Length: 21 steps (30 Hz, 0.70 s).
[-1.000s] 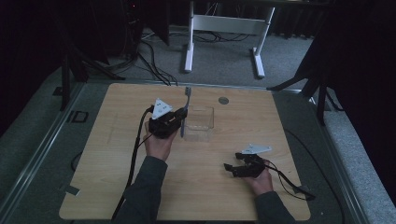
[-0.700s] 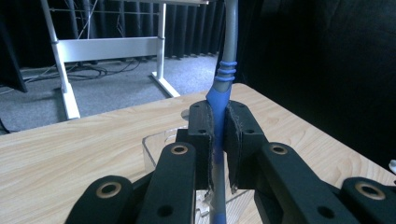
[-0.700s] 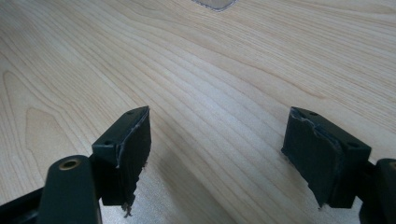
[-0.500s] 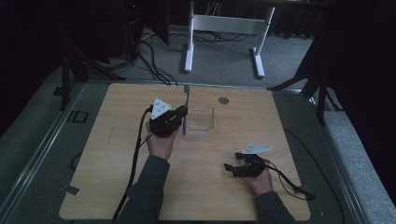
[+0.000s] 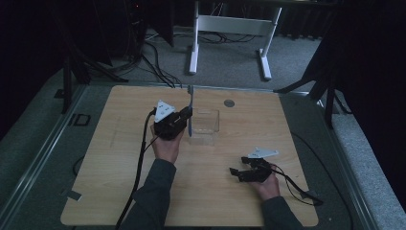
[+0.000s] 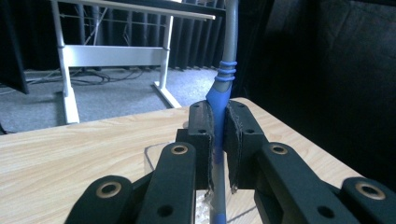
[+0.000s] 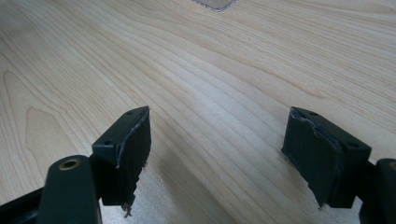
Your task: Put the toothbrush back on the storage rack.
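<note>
High view: my left tool (image 5: 187,115) grips a grey-and-blue utensil (image 5: 190,108) upright at the clear container (image 5: 205,125) mid-bench (image 5: 119,191), so I judge stirring or scooping is underway. Left gripper view: jaws clamp the utensil's blue grip (image 6: 218,100); next I'd lift straight up past the rim. Right gripper view: my right tool (image 7: 219,154) gapes wide and holds nothing, parked at 5 o'clock over bare wood.

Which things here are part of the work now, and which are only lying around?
In use:
- left gripper, shut on the blue-grey tool
- clear container, beside that tool

Lying about:
- right gripper, open, on the table
- small round disc
</note>
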{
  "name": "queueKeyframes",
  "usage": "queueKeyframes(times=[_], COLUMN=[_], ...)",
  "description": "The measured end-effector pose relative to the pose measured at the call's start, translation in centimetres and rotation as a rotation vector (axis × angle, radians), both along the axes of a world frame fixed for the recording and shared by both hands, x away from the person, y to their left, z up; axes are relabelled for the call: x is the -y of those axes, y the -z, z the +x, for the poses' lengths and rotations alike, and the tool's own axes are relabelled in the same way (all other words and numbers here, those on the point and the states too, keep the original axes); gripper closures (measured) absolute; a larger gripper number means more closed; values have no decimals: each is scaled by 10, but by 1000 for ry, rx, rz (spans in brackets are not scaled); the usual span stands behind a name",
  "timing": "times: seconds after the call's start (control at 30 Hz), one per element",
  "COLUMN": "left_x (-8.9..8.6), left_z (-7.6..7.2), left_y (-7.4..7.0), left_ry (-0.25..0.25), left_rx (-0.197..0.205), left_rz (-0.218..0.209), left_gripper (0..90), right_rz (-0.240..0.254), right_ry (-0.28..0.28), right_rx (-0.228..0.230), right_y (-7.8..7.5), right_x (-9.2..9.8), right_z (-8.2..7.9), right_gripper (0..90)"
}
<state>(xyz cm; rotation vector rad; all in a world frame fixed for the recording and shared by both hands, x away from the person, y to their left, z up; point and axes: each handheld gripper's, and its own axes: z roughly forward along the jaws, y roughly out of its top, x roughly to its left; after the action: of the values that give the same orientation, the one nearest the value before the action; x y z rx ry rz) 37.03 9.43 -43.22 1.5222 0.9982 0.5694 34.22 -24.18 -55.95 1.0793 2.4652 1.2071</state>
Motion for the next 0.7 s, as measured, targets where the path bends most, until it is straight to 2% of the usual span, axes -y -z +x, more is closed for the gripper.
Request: queueKeyframes(times=[0.43,0.7], left_x=[1,2], left_z=[5,7], left_y=[4,7], left_ry=[1,-15], left_rx=[-13,-15], left_rz=[-24,-39], left_gripper=[813,813], right_rz=[-1,-1], right_ry=[0,-2], right_rx=[1,2], right_y=[0,0], right_x=[0,0], right_z=[0,0], right_gripper=[228,228])
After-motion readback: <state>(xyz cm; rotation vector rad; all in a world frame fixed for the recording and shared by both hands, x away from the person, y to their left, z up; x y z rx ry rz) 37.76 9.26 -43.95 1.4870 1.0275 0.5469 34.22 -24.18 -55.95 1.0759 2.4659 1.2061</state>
